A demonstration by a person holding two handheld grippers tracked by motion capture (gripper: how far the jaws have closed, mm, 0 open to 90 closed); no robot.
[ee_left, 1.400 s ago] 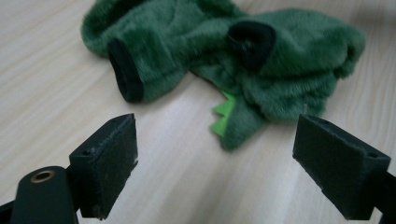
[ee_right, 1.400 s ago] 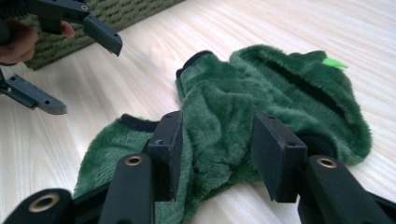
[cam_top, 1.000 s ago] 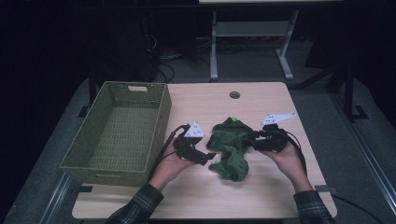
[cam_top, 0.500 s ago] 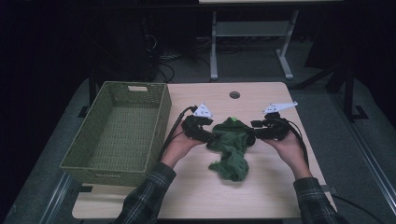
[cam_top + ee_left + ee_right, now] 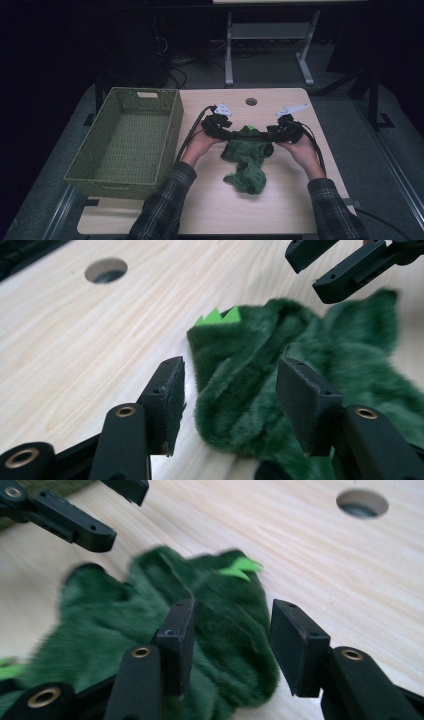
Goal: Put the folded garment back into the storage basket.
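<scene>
The left gripper [image 5: 230, 390] has its two black jaws spread, and they have just been closing in; a fold of the dark green furry plush cloth [image 5: 280, 390] lies between them, but the pads are not pressing on it yet. The right gripper [image 5: 232, 640] also stands with its jaws apart, one pad resting over the fur and the other clear of the cloth's edge, over bare wood. Bright green felt spikes [image 5: 219, 316] poke up from the far edge of the plush.

From above, both grippers meet at the far end of the cloth [image 5: 246, 160], the left gripper [image 5: 229, 134] and right gripper [image 5: 270, 136] facing each other across it. The cloth lies crumpled on the pale wooden table [image 5: 280, 210], right of the middle, trailing toward the person in plaid sleeves. A green woven basket [image 5: 125, 140] stands at the table's left side, well apart from the cloth. A round cable hole [image 5: 251, 101] sits in the tabletop beyond the grippers.
</scene>
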